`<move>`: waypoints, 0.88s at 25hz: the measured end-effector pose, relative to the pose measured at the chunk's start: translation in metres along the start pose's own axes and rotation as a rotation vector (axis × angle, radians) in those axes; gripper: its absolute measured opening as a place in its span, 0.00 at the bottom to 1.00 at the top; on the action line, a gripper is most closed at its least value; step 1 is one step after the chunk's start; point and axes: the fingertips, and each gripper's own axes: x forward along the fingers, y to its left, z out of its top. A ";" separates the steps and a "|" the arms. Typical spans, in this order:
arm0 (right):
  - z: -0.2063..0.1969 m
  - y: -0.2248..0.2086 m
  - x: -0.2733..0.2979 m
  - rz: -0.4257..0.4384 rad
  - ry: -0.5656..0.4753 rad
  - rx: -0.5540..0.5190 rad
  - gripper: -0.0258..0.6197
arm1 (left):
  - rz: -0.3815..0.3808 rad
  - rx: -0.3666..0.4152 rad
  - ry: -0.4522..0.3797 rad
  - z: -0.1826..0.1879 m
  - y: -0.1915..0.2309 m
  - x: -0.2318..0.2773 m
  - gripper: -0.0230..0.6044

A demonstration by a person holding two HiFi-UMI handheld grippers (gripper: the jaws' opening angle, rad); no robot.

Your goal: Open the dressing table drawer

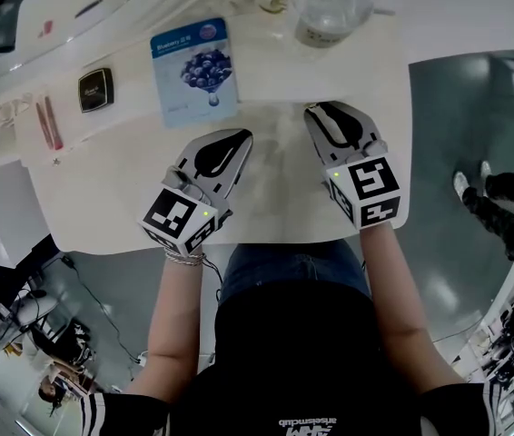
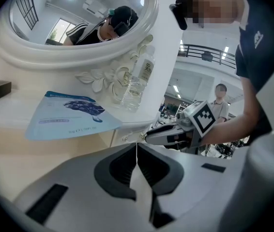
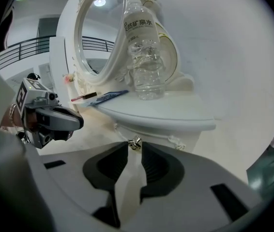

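Sitting at the tips of the parted right tongs [image 3: 135, 147] is the drawer knob [image 3: 135, 142]; left tongs [image 2: 137, 146] closed.

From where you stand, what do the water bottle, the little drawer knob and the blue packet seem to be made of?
Water bottle: probably thin clear plastic; you can see through its ribbed wall.
Drawer knob: looks like polished metal, silvery with bright glints, though plated plastic is possible.
Blue packet: a flat, glossy printed sachet, film or foil; I can't tell which.
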 end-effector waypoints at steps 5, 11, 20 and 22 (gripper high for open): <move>0.000 0.000 -0.001 -0.020 -0.001 -0.023 0.18 | -0.002 -0.003 0.003 -0.001 -0.001 -0.001 0.07; 0.000 0.001 -0.004 -0.028 0.005 -0.035 0.17 | -0.007 -0.011 -0.001 -0.001 -0.006 -0.003 0.07; -0.007 0.010 -0.012 -0.012 0.017 -0.023 0.16 | -0.011 -0.014 -0.005 -0.004 -0.009 -0.008 0.07; -0.009 0.011 -0.014 -0.014 0.021 -0.026 0.16 | -0.013 -0.013 -0.007 -0.004 -0.011 -0.009 0.07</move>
